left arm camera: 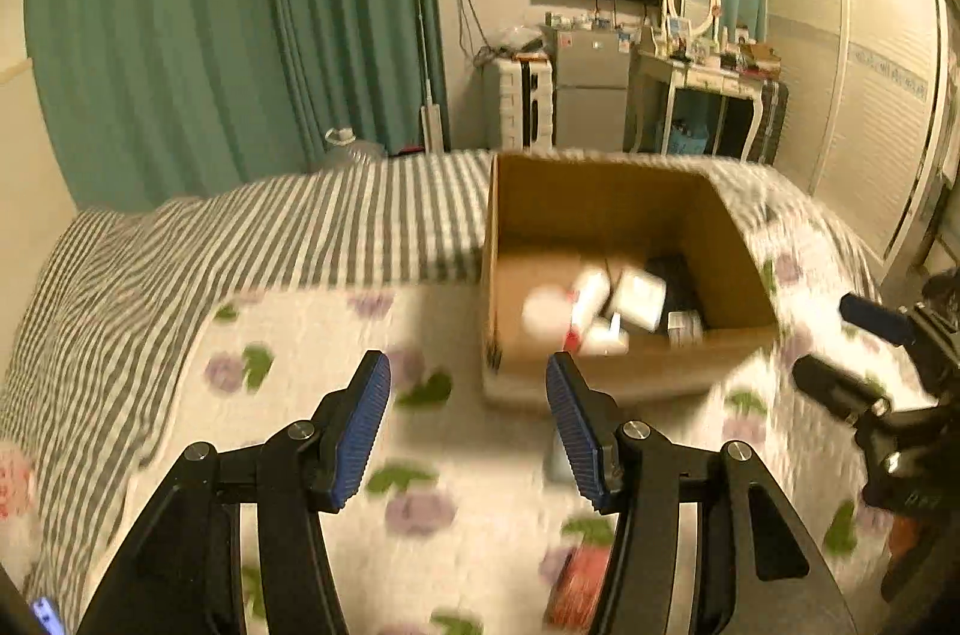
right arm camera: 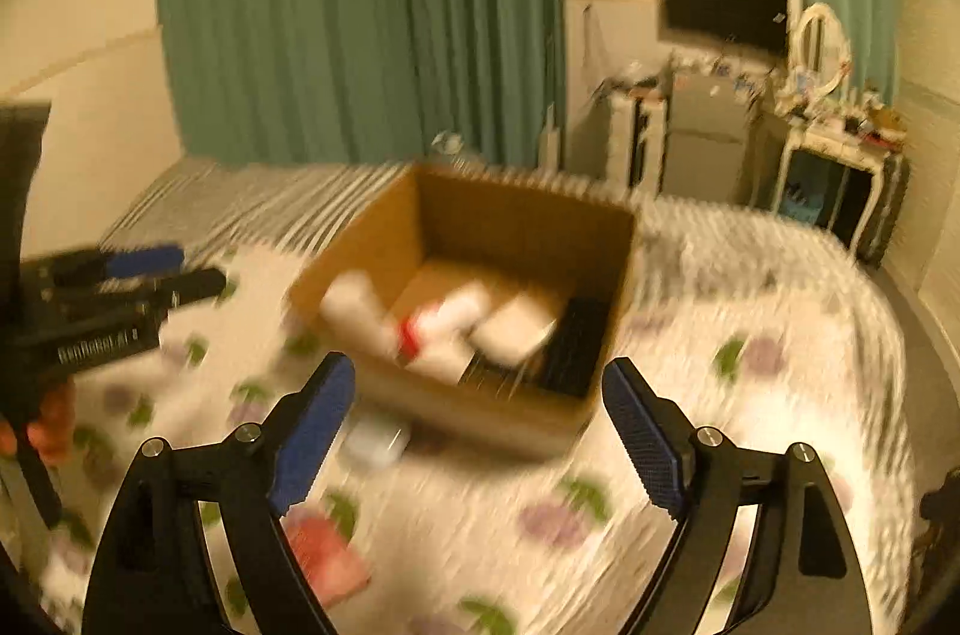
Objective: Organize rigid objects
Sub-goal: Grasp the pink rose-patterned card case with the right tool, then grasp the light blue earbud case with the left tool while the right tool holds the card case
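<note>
1. The cardboard box [left arm camera: 624,275] sits on the flowery bed cover [left arm camera: 468,455] and holds white bottles [right arm camera: 444,329].
2. My left gripper [left arm camera: 468,419] and right gripper [right arm camera: 477,431] are both spread wide and hold nothing.
3. I think I am between picks. Next I must grab the red packet [right arm camera: 324,551] or the small white thing [right arm camera: 375,440] by the box.
4. Everything is blurry, so I can't tell what those are.

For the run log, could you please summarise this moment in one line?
left gripper: open, empty | right gripper: open, empty | cardboard box: holds bottles
</note>
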A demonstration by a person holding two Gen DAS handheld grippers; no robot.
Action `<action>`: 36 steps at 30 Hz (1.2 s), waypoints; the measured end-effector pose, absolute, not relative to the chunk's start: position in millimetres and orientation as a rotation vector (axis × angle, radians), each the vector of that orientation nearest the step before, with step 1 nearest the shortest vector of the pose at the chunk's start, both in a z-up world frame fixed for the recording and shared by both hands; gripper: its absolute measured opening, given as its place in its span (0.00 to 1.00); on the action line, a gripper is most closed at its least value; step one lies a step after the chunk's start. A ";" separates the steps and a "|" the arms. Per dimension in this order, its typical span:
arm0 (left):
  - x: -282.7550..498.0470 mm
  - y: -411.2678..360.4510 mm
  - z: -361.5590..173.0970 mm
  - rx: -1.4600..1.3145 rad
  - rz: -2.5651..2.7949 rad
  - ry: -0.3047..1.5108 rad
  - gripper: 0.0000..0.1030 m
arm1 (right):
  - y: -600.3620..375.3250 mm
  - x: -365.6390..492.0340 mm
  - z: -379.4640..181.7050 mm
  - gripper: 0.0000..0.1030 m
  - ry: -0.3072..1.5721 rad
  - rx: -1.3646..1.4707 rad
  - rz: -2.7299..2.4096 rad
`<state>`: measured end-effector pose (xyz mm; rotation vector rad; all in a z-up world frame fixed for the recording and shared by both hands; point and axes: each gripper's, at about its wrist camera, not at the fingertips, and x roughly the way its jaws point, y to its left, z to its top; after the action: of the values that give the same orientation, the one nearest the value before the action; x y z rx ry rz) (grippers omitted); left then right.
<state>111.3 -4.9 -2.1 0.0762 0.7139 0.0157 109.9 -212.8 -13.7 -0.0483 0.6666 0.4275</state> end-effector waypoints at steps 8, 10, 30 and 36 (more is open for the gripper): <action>56.5 8.6 -74.2 0.065 0.017 0.843 0.57 | -151.4 62.9 -80.3 0.82 0.794 -0.262 0.541; 55.7 14.1 -87.4 0.057 0.019 0.875 0.57 | -139.5 64.1 -92.7 0.82 0.820 -0.305 0.577; 61.5 48.1 -107.5 -0.030 0.101 0.909 0.57 | -104.0 88.2 -151.4 0.81 1.006 -0.357 0.625; 63.1 49.9 -110.4 -0.037 0.124 0.918 0.57 | -123.7 84.0 -123.1 0.81 0.894 -0.283 0.530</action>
<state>63.1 49.9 -110.4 -0.0365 0.9182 0.1245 84.0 -123.8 -123.1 -0.2828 0.8937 0.5298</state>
